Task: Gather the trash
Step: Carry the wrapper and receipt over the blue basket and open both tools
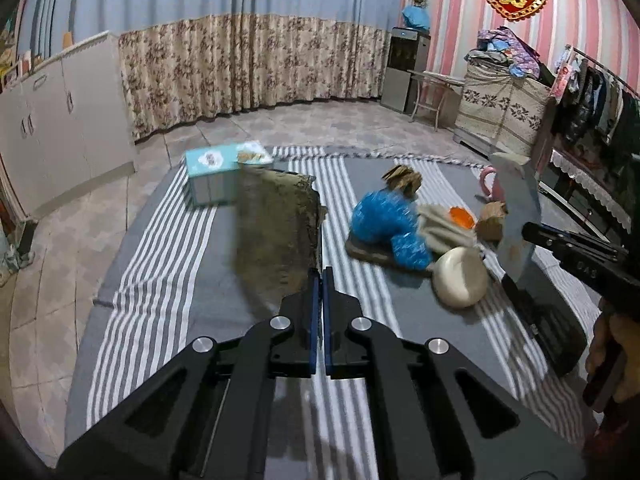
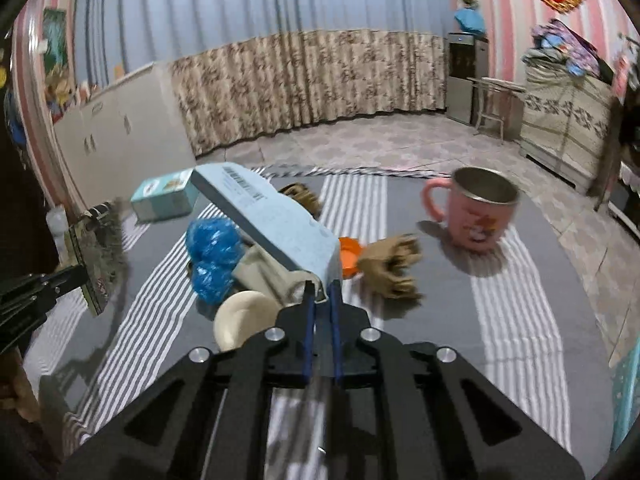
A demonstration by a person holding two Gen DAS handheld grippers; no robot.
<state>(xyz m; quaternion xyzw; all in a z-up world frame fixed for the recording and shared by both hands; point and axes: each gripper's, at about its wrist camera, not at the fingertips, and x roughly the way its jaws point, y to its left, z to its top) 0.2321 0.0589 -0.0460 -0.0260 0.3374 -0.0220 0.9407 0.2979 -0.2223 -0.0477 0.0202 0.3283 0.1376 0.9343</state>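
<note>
The right hand-held gripper [image 2: 321, 294] is clamped on one end of a flattened blue carton [image 2: 266, 216], whose long axis runs toward eleven o'clock. The left hand-held gripper [image 1: 320, 276] pinches a brown packet [image 1: 276, 224], probably cardboard. The teal box [image 1: 212, 176] lies at eleven o'clock on the bench [image 1: 168, 240], nearer the left.

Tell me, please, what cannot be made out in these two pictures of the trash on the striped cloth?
- Left wrist view: the brown flat packet in the left gripper is motion-blurred; its print is unreadable.
- Right wrist view: the light blue carton in the right gripper hides part of the pile; its small text is illegible.
- Right wrist view: the pink cup interior is shadowed.
</note>
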